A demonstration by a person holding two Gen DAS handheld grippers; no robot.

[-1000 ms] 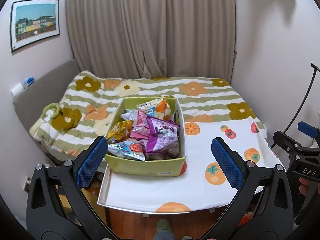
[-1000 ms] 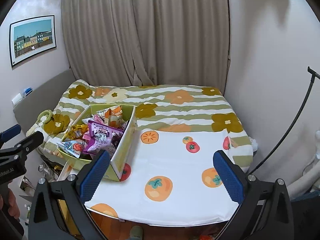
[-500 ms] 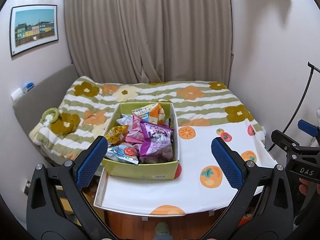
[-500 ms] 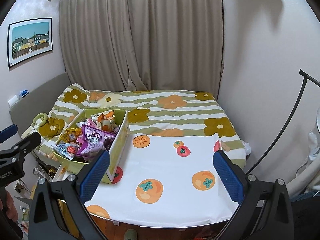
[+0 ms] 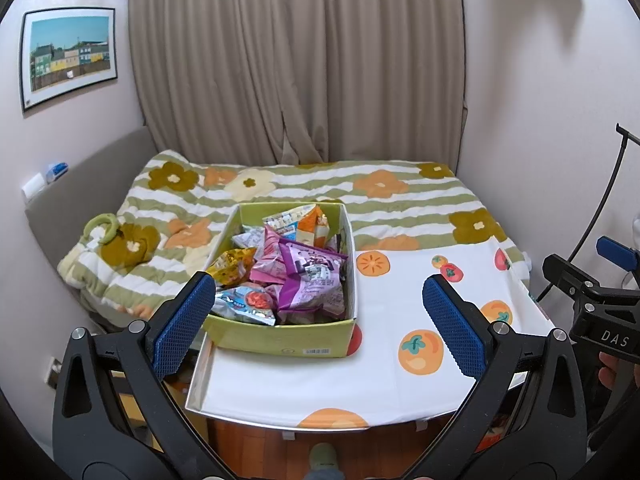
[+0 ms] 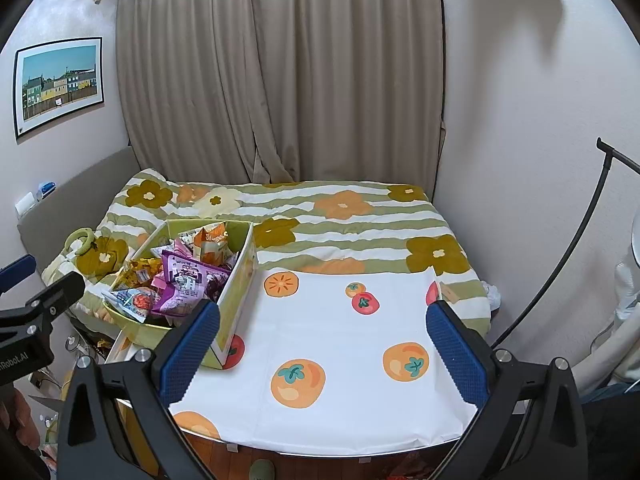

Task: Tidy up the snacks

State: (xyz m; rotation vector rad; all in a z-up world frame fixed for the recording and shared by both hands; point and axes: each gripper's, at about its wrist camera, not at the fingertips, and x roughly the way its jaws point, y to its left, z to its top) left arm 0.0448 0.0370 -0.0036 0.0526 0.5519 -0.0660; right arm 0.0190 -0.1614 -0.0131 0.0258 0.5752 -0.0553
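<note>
Both the left gripper (image 5: 316,320) and right gripper (image 6: 322,346) hang wide, empty, short of the green snack box (image 5: 280,334), seemingly poised for picking packets.

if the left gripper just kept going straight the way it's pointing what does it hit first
Most likely the snack packets piled in the green box: they sit centred between the open left gripper fingers, with nothing nearer. Depth is unclear, so it could clip the box's near wall first.

Left gripper (image 5: 316,316) held level, fingers (image 5: 180,328) spread wide at 8 and 4 o'clock, nothing gripped. Right gripper (image 6: 320,340) held likewise, fingers (image 6: 456,352) spread wide, nothing gripped.
</note>
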